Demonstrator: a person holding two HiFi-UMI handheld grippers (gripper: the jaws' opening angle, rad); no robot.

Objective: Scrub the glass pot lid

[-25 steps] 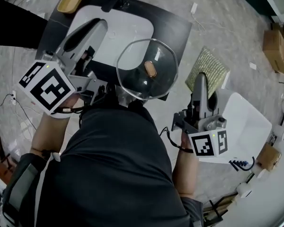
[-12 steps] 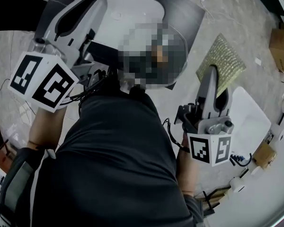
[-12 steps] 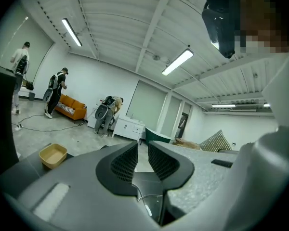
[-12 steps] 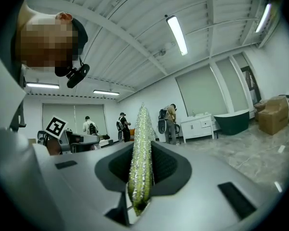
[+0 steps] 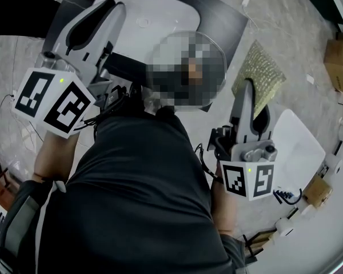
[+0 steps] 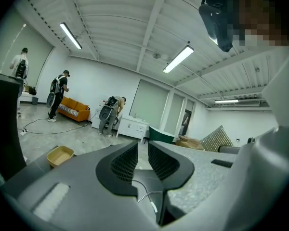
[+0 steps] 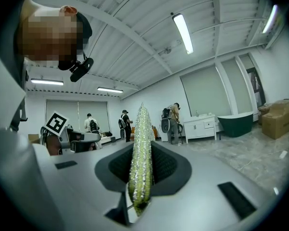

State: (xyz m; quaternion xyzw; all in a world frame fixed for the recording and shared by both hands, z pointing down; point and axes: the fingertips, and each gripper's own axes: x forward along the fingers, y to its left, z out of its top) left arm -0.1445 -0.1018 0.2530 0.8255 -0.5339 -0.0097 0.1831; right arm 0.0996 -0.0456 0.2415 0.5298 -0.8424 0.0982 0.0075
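We find the lid (image 5: 190, 67) left of the scourer (image 7: 140, 153) clamped in right fingers (image 7: 166, 165); left fingers (image 6: 123, 162) slightly apart, empty.

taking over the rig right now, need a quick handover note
Left gripper: jaws a narrow slit apart, nothing between them.
Right gripper: shut on the glittery scrub pad.
Glass pot lid: raised in front of the person, between the two grippers. What supports it cannot be told.
Done: pad is in the gripper.
Left: pad and lid are apart, so bring the pad onto the lid and scrub.
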